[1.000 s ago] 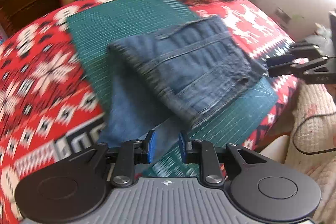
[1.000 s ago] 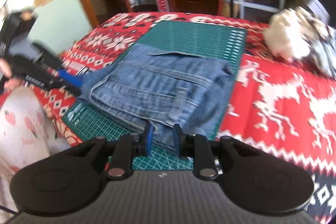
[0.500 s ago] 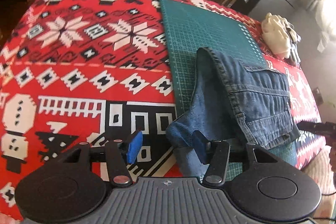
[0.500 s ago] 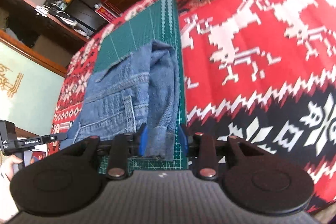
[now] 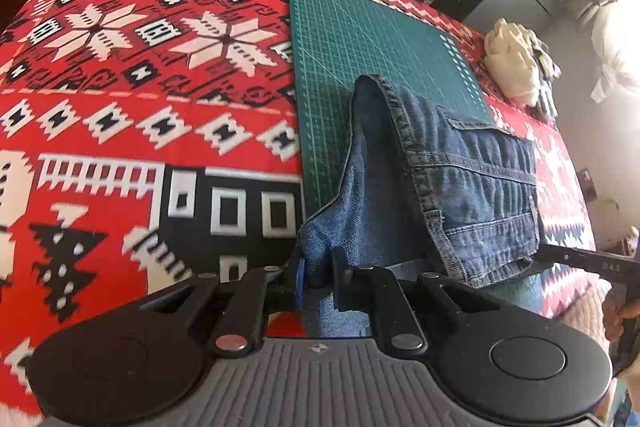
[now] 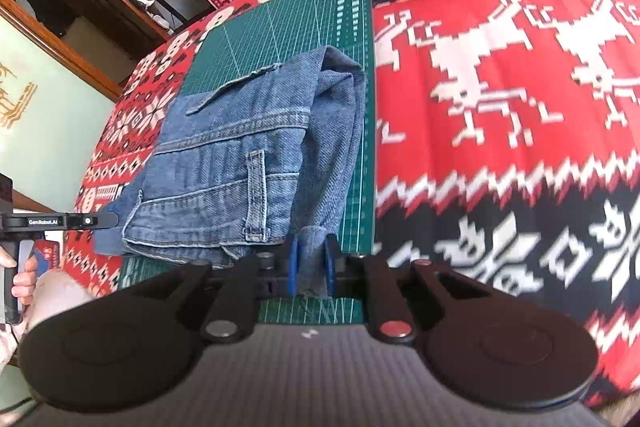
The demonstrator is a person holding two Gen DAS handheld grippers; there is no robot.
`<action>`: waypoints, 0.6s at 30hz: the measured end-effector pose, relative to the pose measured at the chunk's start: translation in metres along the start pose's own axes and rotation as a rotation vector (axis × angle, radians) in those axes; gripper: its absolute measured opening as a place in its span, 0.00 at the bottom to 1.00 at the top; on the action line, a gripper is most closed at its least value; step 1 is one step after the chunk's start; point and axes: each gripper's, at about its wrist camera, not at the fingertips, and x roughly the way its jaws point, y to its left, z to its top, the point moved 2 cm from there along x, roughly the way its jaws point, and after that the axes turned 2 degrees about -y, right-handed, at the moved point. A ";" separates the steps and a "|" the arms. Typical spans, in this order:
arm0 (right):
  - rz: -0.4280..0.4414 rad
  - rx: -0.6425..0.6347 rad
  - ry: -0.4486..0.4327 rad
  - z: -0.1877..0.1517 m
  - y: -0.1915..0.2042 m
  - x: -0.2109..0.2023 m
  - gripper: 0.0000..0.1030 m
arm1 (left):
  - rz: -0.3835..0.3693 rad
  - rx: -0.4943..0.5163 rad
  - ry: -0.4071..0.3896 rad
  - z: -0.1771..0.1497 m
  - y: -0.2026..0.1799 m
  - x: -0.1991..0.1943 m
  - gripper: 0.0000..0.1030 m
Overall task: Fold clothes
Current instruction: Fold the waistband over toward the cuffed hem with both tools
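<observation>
Since half a second ago, the left gripper (image 5: 318,277) has closed on the jeans' (image 5: 460,187) near corner.
Both grippers pinch denim: the right gripper (image 6: 311,267) clamps the opposite near corner. Folded, the jeans lie on the green cutting mat (image 6: 288,27), which sits on the red patterned blanket (image 6: 500,87).

Wrist views face inward from opposite ends, sharing jeans (image 5: 460,187)

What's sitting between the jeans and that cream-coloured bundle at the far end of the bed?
In the left wrist view, only bare green cutting mat and a strip of red patterned blanket separate the jeans from the cream bundle.
</observation>
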 end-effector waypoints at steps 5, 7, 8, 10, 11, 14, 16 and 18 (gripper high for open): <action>0.010 0.029 0.038 -0.026 -0.006 -0.018 0.16 | 0.005 0.021 0.032 -0.022 -0.001 -0.012 0.13; -0.007 0.009 0.020 -0.031 -0.005 -0.028 0.22 | 0.036 0.031 0.010 -0.027 0.000 -0.020 0.21; -0.018 0.000 0.003 -0.032 -0.004 -0.034 0.23 | 0.057 0.034 -0.012 -0.027 0.001 -0.026 0.27; -0.038 -0.021 -0.043 -0.030 0.000 -0.048 0.23 | 0.078 0.035 -0.059 -0.024 0.002 -0.040 0.28; -0.035 -0.036 -0.068 -0.027 0.003 -0.053 0.26 | 0.073 0.033 -0.081 -0.022 0.001 -0.046 0.31; 0.028 -0.044 -0.127 -0.016 0.012 -0.062 0.39 | 0.019 0.020 -0.138 -0.011 -0.009 -0.056 0.42; 0.077 -0.002 -0.121 -0.010 0.013 -0.053 0.40 | -0.054 0.011 -0.145 -0.003 -0.020 -0.051 0.45; 0.108 0.033 -0.099 -0.004 0.014 -0.037 0.45 | -0.114 0.012 -0.126 0.003 -0.032 -0.036 0.46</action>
